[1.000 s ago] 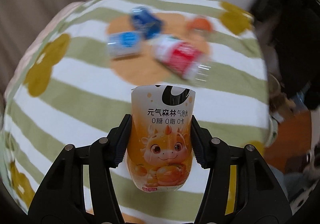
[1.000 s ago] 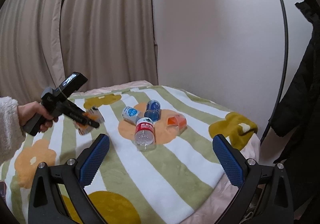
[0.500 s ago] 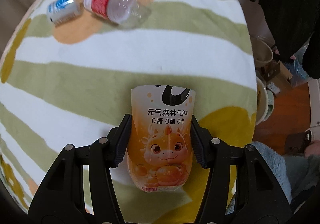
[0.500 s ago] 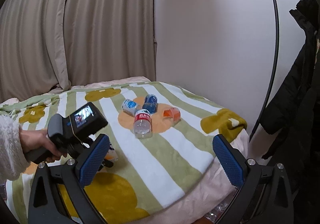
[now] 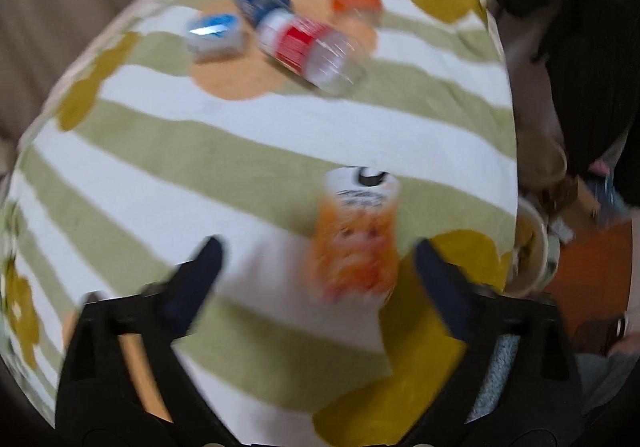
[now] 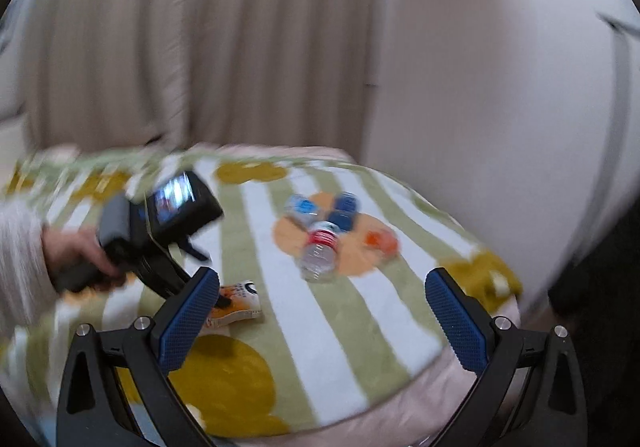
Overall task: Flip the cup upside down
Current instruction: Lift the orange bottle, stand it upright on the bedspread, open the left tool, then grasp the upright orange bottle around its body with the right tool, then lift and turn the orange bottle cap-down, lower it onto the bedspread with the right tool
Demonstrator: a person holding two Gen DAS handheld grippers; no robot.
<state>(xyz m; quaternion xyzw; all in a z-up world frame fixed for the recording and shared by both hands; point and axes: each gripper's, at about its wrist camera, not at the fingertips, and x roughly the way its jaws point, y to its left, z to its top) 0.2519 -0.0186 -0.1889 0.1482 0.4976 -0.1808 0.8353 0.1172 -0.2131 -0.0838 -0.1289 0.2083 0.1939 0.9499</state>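
The cup is an orange printed cup with a white band and a black mark at its far end. It rests on the striped blanket, free of my left gripper, which is open with one finger on each side of the cup and drawn back. Motion blur hides whether the cup stands or leans. In the right wrist view the cup sits partly behind a blue pad. A hand holds the left tool above it. My right gripper hangs open and empty over the blanket.
A clear bottle with a red label, two blue cans and a small orange cup lie on an orange patch at the far side. The bed edge drops off to the right, where a bowl and a dark coat are.
The left gripper has opened and let go of the cup, which now sits on the blanket as the gripper pulls back. The right gripper shifted a little; both views are blurred by motion.
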